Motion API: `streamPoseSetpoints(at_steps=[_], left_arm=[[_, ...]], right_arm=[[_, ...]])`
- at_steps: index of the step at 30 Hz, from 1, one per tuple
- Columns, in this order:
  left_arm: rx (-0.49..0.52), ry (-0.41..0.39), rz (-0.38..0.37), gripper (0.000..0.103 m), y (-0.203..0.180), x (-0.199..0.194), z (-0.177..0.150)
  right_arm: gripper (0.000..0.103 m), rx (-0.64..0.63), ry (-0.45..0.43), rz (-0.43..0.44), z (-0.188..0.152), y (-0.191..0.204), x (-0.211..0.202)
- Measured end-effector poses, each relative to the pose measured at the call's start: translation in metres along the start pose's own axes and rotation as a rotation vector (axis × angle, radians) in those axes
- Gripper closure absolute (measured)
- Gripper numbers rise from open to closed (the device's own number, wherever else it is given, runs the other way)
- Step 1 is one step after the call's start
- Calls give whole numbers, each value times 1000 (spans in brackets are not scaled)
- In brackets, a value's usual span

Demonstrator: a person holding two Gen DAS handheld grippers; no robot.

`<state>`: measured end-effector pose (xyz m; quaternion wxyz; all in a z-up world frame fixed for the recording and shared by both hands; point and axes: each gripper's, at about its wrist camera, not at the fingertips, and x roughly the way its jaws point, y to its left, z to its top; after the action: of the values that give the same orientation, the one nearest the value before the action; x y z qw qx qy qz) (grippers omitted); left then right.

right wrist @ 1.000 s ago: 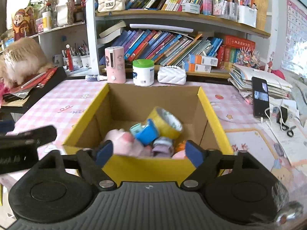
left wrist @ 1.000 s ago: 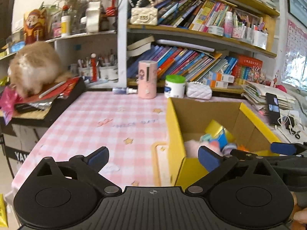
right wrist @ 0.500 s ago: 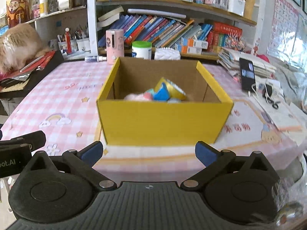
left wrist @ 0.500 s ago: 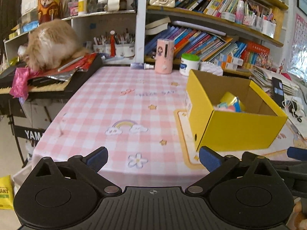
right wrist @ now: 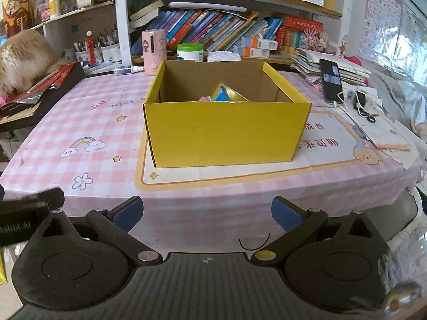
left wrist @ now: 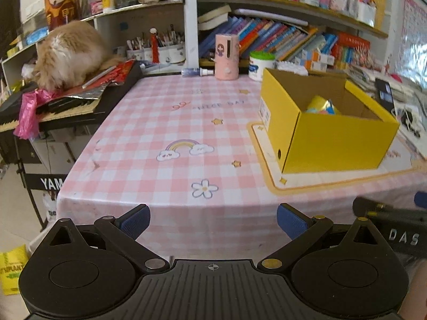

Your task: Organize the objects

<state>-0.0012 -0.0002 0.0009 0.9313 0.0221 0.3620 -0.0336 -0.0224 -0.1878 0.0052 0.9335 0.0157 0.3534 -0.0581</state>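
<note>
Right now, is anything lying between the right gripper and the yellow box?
No object: in the right wrist view only tablecloth lies between the right gripper and the box.

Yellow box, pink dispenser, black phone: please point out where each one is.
yellow box (right wrist: 226,133), right wrist view, front wall.
pink dispenser (right wrist: 152,52), right wrist view, middle of its body.
black phone (right wrist: 331,81), right wrist view, screen.
</note>
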Motion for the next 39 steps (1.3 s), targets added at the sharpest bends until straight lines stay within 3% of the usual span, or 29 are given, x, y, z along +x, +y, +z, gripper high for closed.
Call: streamPoseSetpoints(at_steps=[15, 39], left_arm=[[-31, 20, 102, 1, 5, 2, -5], [-34, 33, 94, 1, 10, 2, -5]], right_arm=[[0, -45, 20, -20, -4, 16, -1], [0, -50, 73, -56, -7, 22, 8]])
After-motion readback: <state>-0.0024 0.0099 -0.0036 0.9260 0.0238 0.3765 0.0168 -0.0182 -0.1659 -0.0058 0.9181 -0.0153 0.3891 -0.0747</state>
